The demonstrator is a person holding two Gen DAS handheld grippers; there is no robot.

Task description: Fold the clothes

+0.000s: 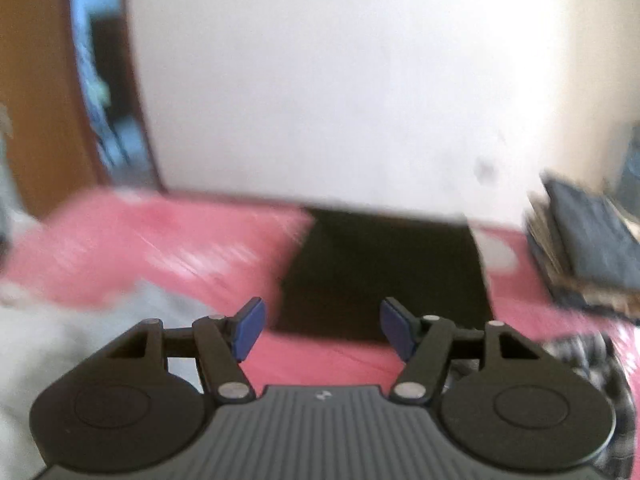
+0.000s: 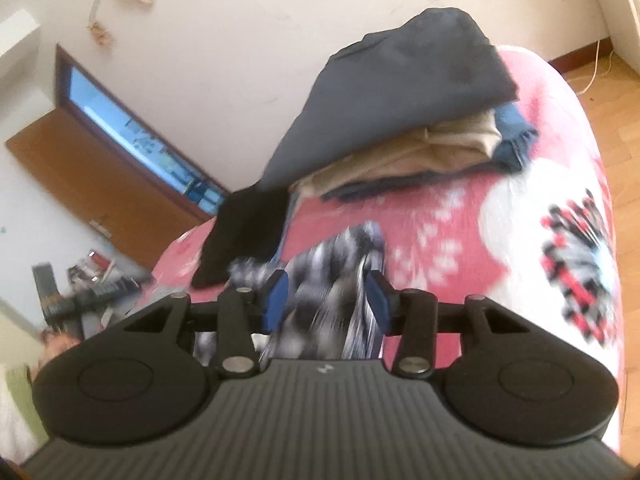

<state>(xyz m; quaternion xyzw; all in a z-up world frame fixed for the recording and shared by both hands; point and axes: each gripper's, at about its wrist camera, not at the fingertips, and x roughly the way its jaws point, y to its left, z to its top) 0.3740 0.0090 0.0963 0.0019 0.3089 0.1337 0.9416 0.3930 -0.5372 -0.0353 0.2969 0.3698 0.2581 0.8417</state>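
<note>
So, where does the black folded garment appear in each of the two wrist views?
Left wrist view: the black folded garment lies centre, on the pink bedspread, just beyond the open left gripper.
Right wrist view: it lies left of centre, beyond the right gripper, beside the patterned cloth.
Shared landmark: the stack of folded clothes, to its right in both.

Left wrist cam sitting low behind the left tool (image 1: 322, 330), looking fwd along its fingers, level w/ the pink bed (image 1: 328, 356), facing a white wall (image 1: 320, 80) close ahead. Right wrist cam riding behind the right tool (image 2: 329, 300), tilted, looking down over the bed twd the stack of folded clothes (image 2: 400, 112) & same wall. Both catching the black garment (image 1: 384, 272), the stack, pink cover, and wooden door (image 2: 92, 184). Both blurred.
</note>
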